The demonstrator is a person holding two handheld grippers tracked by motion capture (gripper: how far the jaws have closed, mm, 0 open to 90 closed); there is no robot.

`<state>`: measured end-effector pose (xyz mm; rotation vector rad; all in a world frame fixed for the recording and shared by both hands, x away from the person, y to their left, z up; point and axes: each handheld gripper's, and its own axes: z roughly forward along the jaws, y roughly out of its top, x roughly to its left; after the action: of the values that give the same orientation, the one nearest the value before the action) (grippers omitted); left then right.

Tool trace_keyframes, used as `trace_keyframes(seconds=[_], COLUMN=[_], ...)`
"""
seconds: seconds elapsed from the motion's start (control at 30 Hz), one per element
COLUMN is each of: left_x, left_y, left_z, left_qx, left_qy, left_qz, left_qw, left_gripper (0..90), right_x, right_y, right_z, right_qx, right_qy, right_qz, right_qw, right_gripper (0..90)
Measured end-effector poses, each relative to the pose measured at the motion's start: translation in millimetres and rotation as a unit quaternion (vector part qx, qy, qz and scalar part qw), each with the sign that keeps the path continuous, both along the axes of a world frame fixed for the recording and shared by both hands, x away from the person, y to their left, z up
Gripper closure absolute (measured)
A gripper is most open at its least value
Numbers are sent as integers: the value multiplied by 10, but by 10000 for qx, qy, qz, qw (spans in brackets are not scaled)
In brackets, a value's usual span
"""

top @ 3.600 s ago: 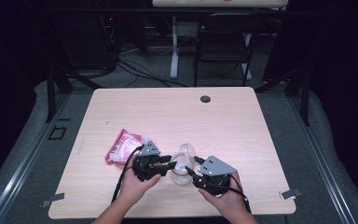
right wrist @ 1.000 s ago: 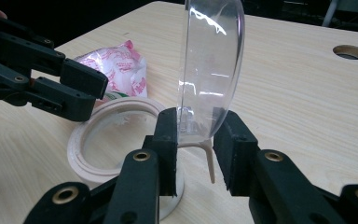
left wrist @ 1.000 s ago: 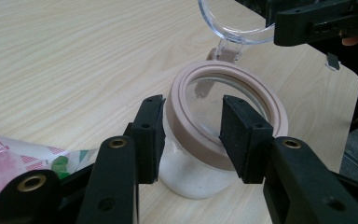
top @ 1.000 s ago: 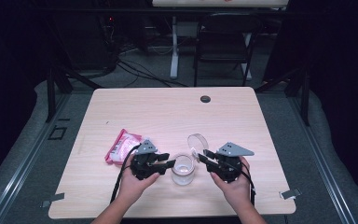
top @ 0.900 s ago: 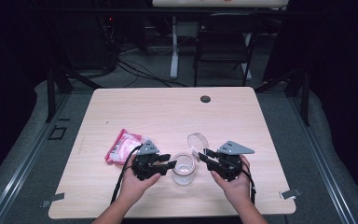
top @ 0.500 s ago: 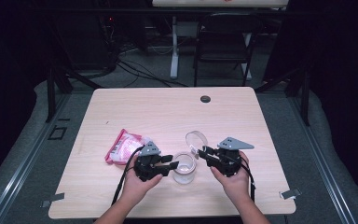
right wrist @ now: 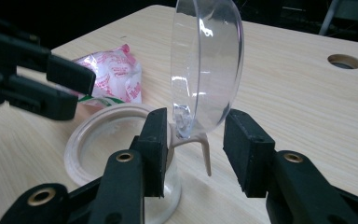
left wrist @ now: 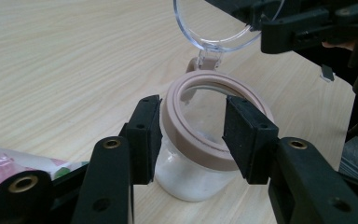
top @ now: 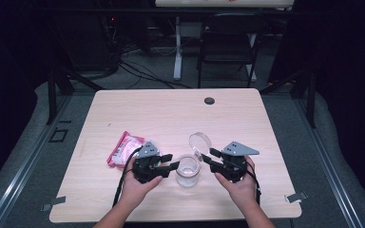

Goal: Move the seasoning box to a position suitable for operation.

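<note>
Clear jar (top: pixel 188 170) standing near surface (top: pixel 171 114) front edge, hinged lid (top: pixel 200 141) flipped up at 1 o'clock. Left gripper (top: pixel 172 161) jaws just opening, flanking the rim. Right gripper (top: pixel 207 158) jaws just opening, either side of the lid. Pink packet (top: pixel 124 148) at 10 o'clock.

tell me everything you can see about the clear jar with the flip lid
The jar is a small clear container standing upright on the table near its front edge. It has a beige rim ring and a hinged clear round lid, swung open and upright. The left gripper brackets the rim, the right gripper the lid; both look open.
</note>
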<state>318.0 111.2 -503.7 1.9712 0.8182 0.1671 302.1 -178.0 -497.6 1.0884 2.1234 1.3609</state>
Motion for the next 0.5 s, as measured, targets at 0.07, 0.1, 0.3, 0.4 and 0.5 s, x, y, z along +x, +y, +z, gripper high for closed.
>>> trace_keyframes(seconds=[0.07, 0.1, 0.3, 0.4, 0.5], left_x=[-3, -1, -13, -24, -23], left_y=[41, 61, 183, 273, 382], left_z=[9, 13, 90, 133, 141], left_qx=[93, 109, 157, 315, 316], left_qy=[-71, -72, -183, -346, -383], left_qz=[27, 63, 120, 266, 477], left_qw=[9999, 9999, 9996, 9985, 9976], left_gripper=[557, 555, 542, 514, 483], right_x=[-40, -58, -115, -121, -128], right_y=[-14, -24, -111, -139, -162], right_z=[7, 11, 45, 45, 35], right_qx=[-35, -50, 126, 195, 179], right_qy=[-47, -73, -55, -55, -117], right_qz=[25, 40, 122, 138, 79], right_qw=[10000, 10000, 9998, 9997, 9997], right_gripper=[579, 579, 547, 529, 515])
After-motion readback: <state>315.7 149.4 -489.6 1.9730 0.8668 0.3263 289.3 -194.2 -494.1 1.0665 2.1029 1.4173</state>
